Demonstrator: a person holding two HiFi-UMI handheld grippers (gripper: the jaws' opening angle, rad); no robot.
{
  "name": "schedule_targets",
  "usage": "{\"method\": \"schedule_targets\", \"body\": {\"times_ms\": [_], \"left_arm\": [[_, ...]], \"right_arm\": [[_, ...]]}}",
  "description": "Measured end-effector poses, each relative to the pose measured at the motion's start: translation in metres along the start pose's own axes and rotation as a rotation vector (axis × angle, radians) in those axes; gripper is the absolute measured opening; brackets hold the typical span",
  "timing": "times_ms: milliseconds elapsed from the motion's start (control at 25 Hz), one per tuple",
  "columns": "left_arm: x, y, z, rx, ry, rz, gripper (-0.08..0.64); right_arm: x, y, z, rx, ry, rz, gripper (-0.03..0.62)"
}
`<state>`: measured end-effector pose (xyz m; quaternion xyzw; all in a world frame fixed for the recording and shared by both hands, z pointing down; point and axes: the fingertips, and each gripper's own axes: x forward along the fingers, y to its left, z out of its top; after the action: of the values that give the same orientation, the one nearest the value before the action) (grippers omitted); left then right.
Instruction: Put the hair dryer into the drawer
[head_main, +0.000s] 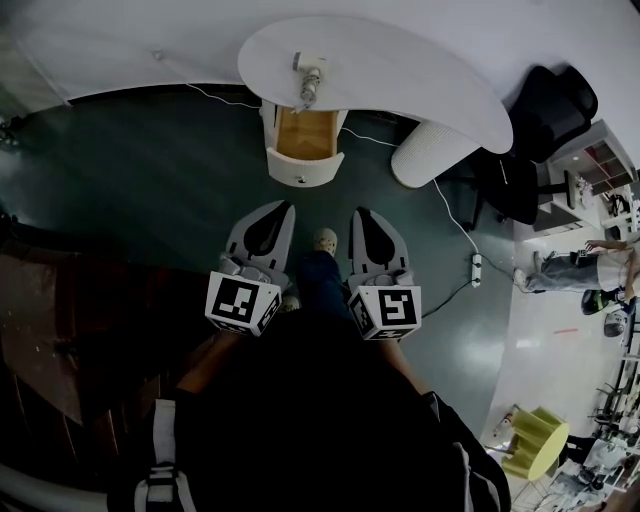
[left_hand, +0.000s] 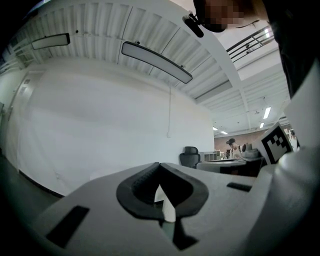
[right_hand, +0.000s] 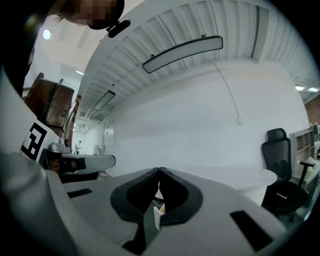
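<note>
Both closed, empty — left claw (head_main: 283, 207), right claw (head_main: 358, 213); hair dryer (head_main: 308, 80) on table (head_main: 420, 80), drawer (head_main: 303, 168) open.

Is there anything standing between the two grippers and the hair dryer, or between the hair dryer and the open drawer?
Nothing visible does. The hair dryer lies at the edge of the table, directly above the open drawer, whose inside looks empty. Between it and the shut left gripper and right gripper only floor shows.
</note>
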<state>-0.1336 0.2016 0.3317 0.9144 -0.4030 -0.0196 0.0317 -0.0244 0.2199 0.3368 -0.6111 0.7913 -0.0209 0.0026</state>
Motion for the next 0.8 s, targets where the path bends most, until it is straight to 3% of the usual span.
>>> {"method": "schedule_targets", "body": {"times_ms": [320, 800], "left_arm": [[0.038, 0.031, -0.002, 0.000, -0.008, 0.034, 0.008], [0.147, 0.085, -0.001, -0.027, 0.006, 0.099, 0.008]], "right_arm": [[0.052, -0.018, 0.006, -0.016, -0.018, 0.046, 0.023], [0.174, -0.089, 0.008, -0.025, 0.019, 0.109, 0.023]]}}
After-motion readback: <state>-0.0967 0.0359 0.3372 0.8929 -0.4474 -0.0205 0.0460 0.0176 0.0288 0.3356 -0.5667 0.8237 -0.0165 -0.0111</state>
